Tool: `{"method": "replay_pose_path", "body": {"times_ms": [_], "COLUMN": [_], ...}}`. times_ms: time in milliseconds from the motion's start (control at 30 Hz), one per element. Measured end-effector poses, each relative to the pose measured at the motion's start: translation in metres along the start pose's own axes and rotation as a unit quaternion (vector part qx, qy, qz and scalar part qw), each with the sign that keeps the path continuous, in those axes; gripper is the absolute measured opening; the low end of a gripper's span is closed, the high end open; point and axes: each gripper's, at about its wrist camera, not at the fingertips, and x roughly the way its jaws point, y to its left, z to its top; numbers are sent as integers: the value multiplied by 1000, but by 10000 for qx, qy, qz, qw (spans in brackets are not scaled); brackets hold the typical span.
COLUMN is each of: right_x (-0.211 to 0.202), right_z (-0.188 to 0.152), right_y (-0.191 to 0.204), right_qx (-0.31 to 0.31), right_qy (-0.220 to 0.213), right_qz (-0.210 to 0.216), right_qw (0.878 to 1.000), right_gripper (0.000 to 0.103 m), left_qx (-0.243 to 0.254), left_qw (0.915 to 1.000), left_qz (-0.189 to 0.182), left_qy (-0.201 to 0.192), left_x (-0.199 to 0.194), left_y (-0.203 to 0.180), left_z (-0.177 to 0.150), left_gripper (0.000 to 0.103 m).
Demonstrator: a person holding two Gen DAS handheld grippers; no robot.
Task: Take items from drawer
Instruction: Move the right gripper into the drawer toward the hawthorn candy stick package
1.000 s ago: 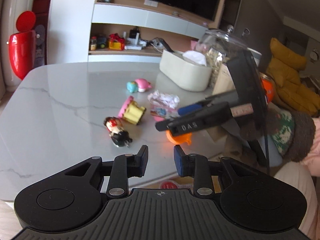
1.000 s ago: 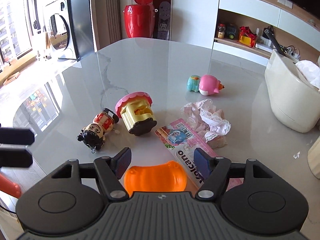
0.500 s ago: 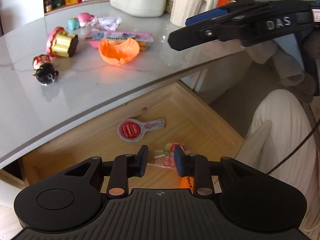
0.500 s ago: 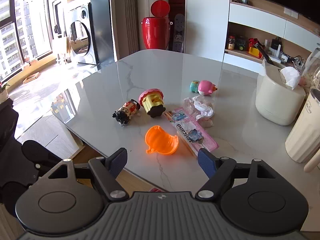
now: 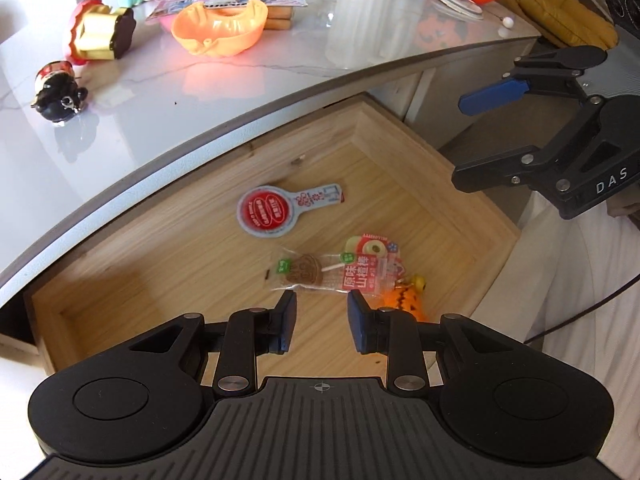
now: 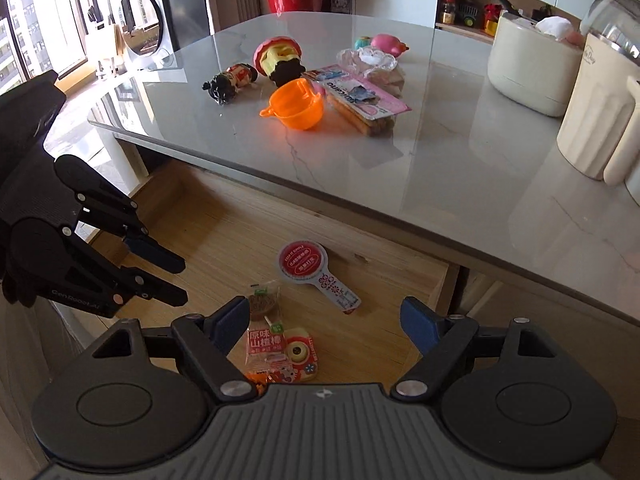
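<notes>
The wooden drawer (image 5: 400, 128) stands pulled out under the marble table (image 5: 160, 120). On its floor lie a red round lollipop packet (image 5: 280, 212), a clear-wrapped brown lollipop (image 5: 308, 274), a red snack packet (image 5: 370, 270) and an orange pumpkin toy (image 5: 402, 304). My left gripper (image 5: 322, 324) hovers just above the brown lollipop, narrowly open and holding nothing. My right gripper (image 6: 324, 320) hangs wide open over the drawer (image 6: 208, 232), above the red packet (image 6: 266, 344) and the round packet (image 6: 304, 266). Each gripper shows in the other's view: the right gripper (image 5: 460, 140) and the left gripper (image 6: 182, 282).
On the table lie an orange bowl (image 5: 220, 28), a yellow cupcake toy (image 5: 100, 32), a small doll (image 5: 58, 88) and a biscuit pack (image 6: 360, 96). A cream tub (image 6: 528, 72) and pitcher (image 6: 592, 112) stand at the right. A person's white trouser leg (image 5: 580, 320) is beside the drawer.
Both grippers came down from table height to over the open drawer. The orange bowl that sat between the right fingers now lies on the table. The left jaws stand slightly wider apart.
</notes>
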Motion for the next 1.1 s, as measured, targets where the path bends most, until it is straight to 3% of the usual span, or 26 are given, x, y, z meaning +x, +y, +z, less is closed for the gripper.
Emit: {"method": "replay_pose_path", "body": {"times_ms": [167, 500, 600, 667, 767, 867, 1033, 1100], "right_x": [15, 17, 16, 18, 24, 29, 44, 55], "right_z": [-9, -7, -5, -4, -2, -1, 4, 10], "right_y": [-7, -11, -16, -21, -29, -30, -16, -9], "right_qx": [69, -280, -366, -358, -220, -213, -740, -911], "right_qy": [190, 334, 356, 407, 507, 505, 506, 610], "right_qz": [-45, 103, 73, 71, 125, 77, -6, 159], "right_qw": [9998, 9990, 9987, 9985, 9984, 9985, 9960, 9938], "right_gripper": [83, 85, 86, 87, 87, 87, 86, 77], "left_qx": [159, 1072, 1790, 2046, 1683, 1441, 1837, 1841], "left_qw": [9996, 9933, 9830, 9777, 9847, 9891, 9828, 9826], "left_qz": [-96, -45, 280, 240, -12, 7, 62, 150], "left_qy": [231, 434, 308, 419, 461, 312, 174, 220], "left_x": [13, 42, 52, 60, 73, 83, 75, 67], "left_y": [-10, -22, -31, -36, -34, -33, -33, -24], "left_z": [6, 23, 26, 27, 35, 42, 34, 29], "left_gripper": [31, 31, 31, 31, 31, 30, 30, 30]}}
